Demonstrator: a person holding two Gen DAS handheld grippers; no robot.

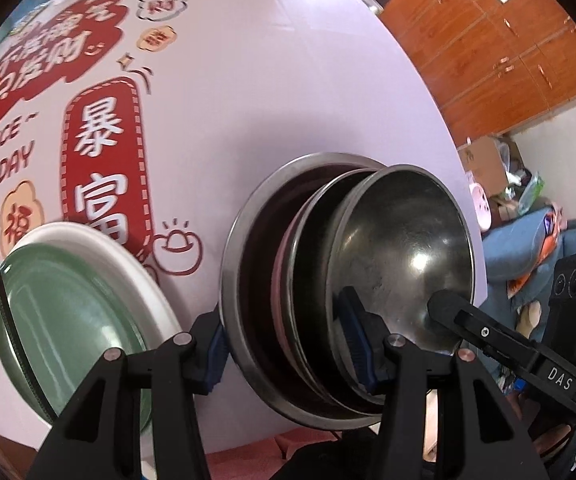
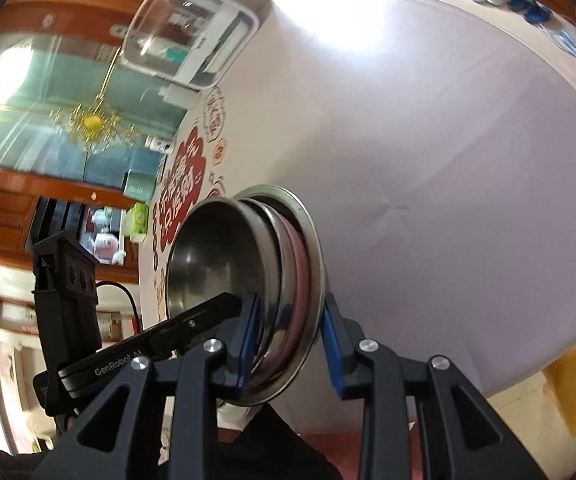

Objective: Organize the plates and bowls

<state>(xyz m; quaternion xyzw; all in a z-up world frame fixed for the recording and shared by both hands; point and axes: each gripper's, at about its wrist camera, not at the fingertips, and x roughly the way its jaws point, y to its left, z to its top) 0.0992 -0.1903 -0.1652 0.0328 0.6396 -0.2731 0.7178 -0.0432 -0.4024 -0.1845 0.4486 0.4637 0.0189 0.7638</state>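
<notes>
A stack of nested steel bowls and plates point(image 1: 328, 280), with a pink dish between them, is held on edge above the white table. My left gripper point(image 1: 283, 344) is shut on the stack's rim, one blue pad on each side. My right gripper point(image 2: 288, 340) is shut on the same stack point(image 2: 247, 272) from the other side. The right gripper's black finger point(image 1: 488, 332) shows inside the top bowl in the left wrist view. The left gripper's black finger point(image 2: 175, 328) shows inside the top bowl in the right wrist view. A green plate on a white plate point(image 1: 75, 312) stands to the left.
The round table point(image 1: 288, 100) has a white cloth with red printed signs point(image 1: 103, 168). A clear plastic box point(image 2: 191, 32) sits at its far side. Wooden cabinets point(image 1: 488, 40) and clutter stand beyond the table's right edge.
</notes>
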